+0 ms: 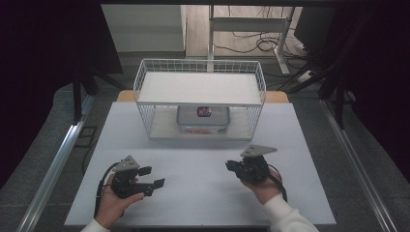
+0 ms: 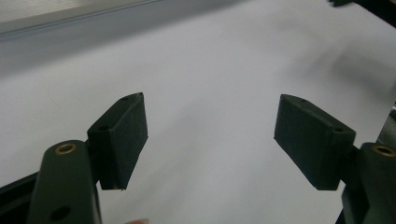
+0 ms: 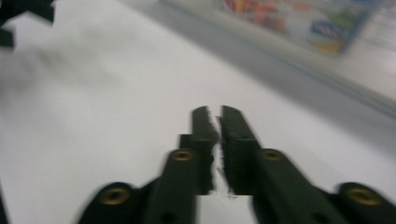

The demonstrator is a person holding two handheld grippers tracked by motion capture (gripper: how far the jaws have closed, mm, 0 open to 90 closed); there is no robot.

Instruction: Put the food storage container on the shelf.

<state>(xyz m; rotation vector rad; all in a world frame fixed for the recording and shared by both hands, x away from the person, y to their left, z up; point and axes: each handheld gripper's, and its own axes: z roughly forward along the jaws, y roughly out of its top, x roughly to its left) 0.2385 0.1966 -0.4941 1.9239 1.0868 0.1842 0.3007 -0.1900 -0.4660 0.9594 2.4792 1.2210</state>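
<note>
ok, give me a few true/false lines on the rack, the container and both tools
1. The clear container sits on the lower level of the white wire rack. True.
2. The rack's top shelf holds a stack of boxes. False: the top shelf is bare.
3. The left tool has its jaws spread with nothing between them. True, only table surface lies between the pads.
4. The right tool is gripping the container. False: it is out on the table, apart from the rack, jaws nearly together with nothing between them.
5. Both tools are inside the rack. False: both are in front of it, over the table.
</note>
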